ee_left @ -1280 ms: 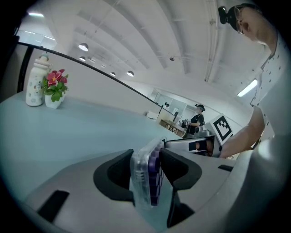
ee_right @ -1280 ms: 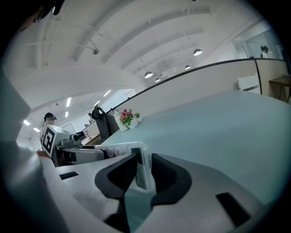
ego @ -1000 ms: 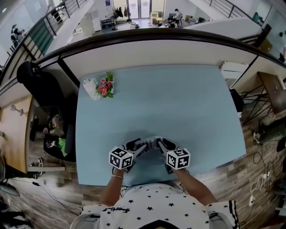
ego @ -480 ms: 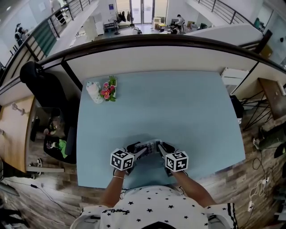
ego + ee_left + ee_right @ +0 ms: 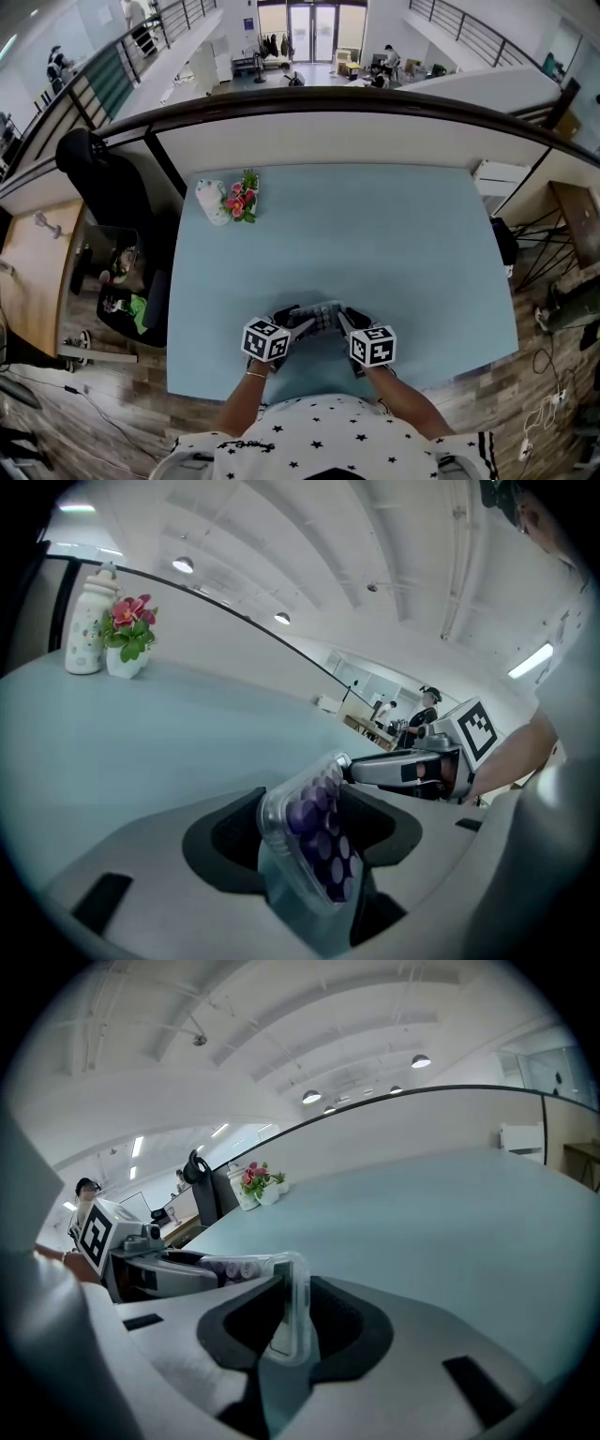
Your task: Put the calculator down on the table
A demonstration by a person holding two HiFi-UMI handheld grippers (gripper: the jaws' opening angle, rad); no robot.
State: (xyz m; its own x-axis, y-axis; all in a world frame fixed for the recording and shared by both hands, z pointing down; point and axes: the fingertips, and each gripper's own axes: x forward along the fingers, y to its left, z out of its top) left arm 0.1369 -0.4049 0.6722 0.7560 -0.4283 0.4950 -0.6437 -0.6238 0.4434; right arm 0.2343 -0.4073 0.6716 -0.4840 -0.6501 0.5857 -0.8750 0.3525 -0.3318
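Light, stiff, slick calculator (image 5: 317, 836); best gripped by edges. Left tongs (image 5: 294, 322) opening, loose round one end; right tongs (image 5: 345, 321) closing, pinching other end.

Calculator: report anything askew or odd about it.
The calculator is tilted, not lying flat on the table, near its front edge. The left claw is opening around it; the right claw is closing on it.

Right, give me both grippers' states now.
Left gripper: jaws opening, calculator loose between them.
Right gripper: jaws closing on the calculator's edge, holding it.
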